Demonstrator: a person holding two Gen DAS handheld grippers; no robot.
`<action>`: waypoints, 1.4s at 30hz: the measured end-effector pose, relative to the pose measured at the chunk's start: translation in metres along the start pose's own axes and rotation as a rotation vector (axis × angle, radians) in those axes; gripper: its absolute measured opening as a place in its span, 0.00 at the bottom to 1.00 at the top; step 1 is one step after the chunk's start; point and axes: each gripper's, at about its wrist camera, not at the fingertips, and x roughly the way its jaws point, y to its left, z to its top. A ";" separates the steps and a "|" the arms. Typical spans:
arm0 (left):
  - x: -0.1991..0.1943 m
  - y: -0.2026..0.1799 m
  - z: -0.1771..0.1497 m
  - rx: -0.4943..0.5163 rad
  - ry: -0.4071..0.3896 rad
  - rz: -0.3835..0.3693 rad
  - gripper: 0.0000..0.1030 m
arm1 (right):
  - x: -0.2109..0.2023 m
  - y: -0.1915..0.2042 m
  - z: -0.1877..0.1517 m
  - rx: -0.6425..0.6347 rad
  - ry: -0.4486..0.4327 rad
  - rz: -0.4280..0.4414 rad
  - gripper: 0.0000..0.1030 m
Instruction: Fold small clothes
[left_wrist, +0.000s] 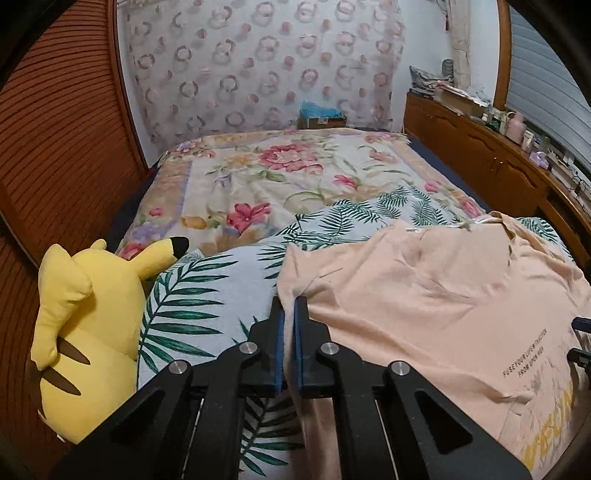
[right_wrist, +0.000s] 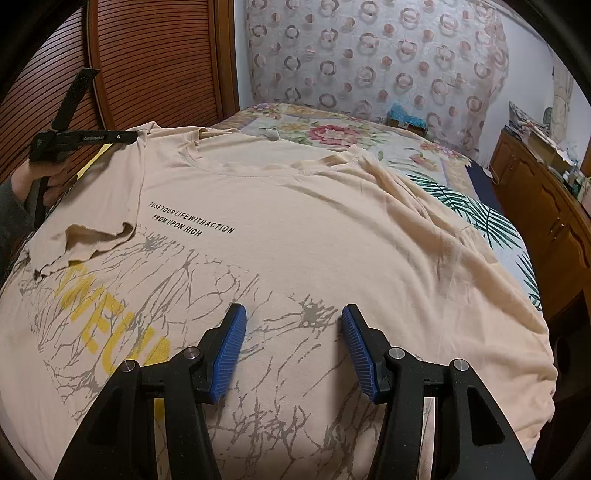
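Observation:
A peach T-shirt (right_wrist: 314, 206) with black lettering and a yellow and grey print lies spread front-up on the bed. In the left wrist view the T-shirt (left_wrist: 424, 295) fills the right half. My left gripper (left_wrist: 290, 306) is shut on the shirt's left sleeve edge; it also shows in the right wrist view (right_wrist: 125, 137) at the shirt's far left shoulder. My right gripper (right_wrist: 293, 314) is open and empty, hovering just over the printed lower front of the shirt. The left sleeve (right_wrist: 81, 247) is folded inward onto the chest.
A palm-leaf sheet (left_wrist: 207, 295) lies under the shirt, over a floral blanket (left_wrist: 280, 173). A yellow plush toy (left_wrist: 85, 325) sits at the left beside the shirt. A slatted wooden wardrobe (left_wrist: 62, 147) stands left, a wooden dresser (left_wrist: 491, 155) with clutter right.

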 end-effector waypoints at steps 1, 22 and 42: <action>0.000 -0.001 -0.001 0.010 0.004 -0.007 0.05 | 0.000 0.000 0.000 0.000 0.000 0.000 0.54; -0.103 -0.054 -0.096 0.079 -0.046 -0.135 0.50 | 0.000 -0.002 0.000 -0.004 0.000 0.003 0.57; -0.115 -0.091 -0.151 0.107 0.039 -0.178 0.16 | 0.001 -0.002 -0.001 -0.005 -0.001 0.002 0.57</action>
